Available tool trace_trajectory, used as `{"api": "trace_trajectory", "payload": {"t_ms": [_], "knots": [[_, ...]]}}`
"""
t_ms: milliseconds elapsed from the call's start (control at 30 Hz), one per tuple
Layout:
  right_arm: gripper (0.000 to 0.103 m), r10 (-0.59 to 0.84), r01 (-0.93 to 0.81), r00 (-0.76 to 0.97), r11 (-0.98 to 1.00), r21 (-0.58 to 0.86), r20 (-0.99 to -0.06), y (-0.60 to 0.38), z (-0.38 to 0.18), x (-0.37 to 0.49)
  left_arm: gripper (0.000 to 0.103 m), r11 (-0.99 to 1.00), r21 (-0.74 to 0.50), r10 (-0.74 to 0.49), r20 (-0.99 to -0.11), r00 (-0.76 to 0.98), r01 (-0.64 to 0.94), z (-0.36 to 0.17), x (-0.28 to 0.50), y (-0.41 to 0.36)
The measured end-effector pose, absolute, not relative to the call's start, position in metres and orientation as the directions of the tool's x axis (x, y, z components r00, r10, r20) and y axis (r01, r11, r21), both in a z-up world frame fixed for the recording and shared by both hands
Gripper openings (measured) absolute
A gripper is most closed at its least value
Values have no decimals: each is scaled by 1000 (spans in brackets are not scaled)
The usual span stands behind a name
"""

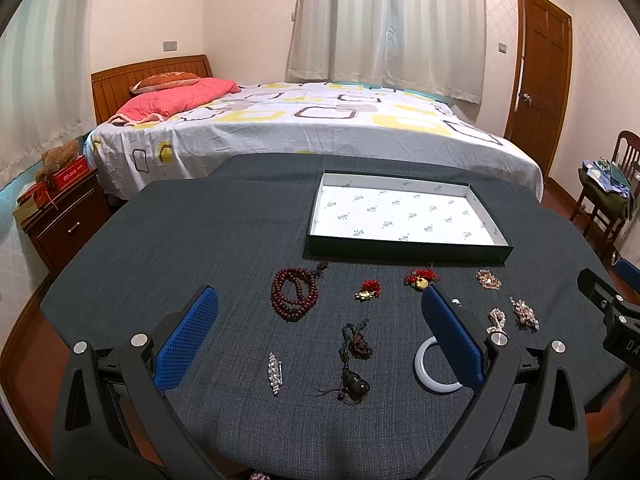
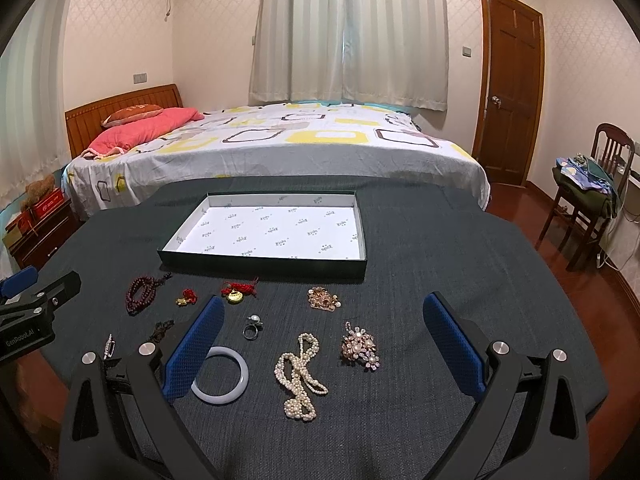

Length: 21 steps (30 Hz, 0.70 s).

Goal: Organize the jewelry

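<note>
An empty shallow box with white lining (image 1: 404,210) (image 2: 276,228) lies on the dark cloth table. Loose jewelry lies in front of it: a dark red bead necklace (image 1: 293,294) (image 2: 140,292), two red-and-gold charms (image 1: 368,290) (image 1: 420,279), a dark knotted cord pendant (image 1: 354,364), a crystal clip (image 1: 274,372), a white bangle (image 2: 221,374) (image 1: 426,370), a ring (image 2: 253,327), a pearl necklace (image 2: 300,372) and two rose-gold brooches (image 2: 360,346) (image 2: 323,298). My left gripper (image 1: 320,340) is open over the cord pendant. My right gripper (image 2: 324,344) is open over the pearls.
A bed (image 1: 304,124) stands beyond the table. A nightstand (image 1: 64,216) is at the left, a wooden door (image 2: 512,96) and a chair with clothes (image 2: 584,192) at the right. The other gripper shows at the frame edge (image 1: 612,312) (image 2: 32,312).
</note>
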State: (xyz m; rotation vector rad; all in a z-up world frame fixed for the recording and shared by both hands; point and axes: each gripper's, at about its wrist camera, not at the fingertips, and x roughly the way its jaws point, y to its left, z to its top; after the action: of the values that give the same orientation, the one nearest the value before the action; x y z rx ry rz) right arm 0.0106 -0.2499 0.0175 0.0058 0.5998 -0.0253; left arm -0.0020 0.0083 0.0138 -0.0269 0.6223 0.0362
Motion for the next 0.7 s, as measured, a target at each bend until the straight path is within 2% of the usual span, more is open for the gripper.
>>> {"api": "trace_trajectory", "payload": {"t_ms": [700], "knots": [[97, -23, 26, 827, 1000, -2, -562, -249, 17, 10, 99, 999, -9, 26, -584, 812, -39, 8, -2, 5]]}}
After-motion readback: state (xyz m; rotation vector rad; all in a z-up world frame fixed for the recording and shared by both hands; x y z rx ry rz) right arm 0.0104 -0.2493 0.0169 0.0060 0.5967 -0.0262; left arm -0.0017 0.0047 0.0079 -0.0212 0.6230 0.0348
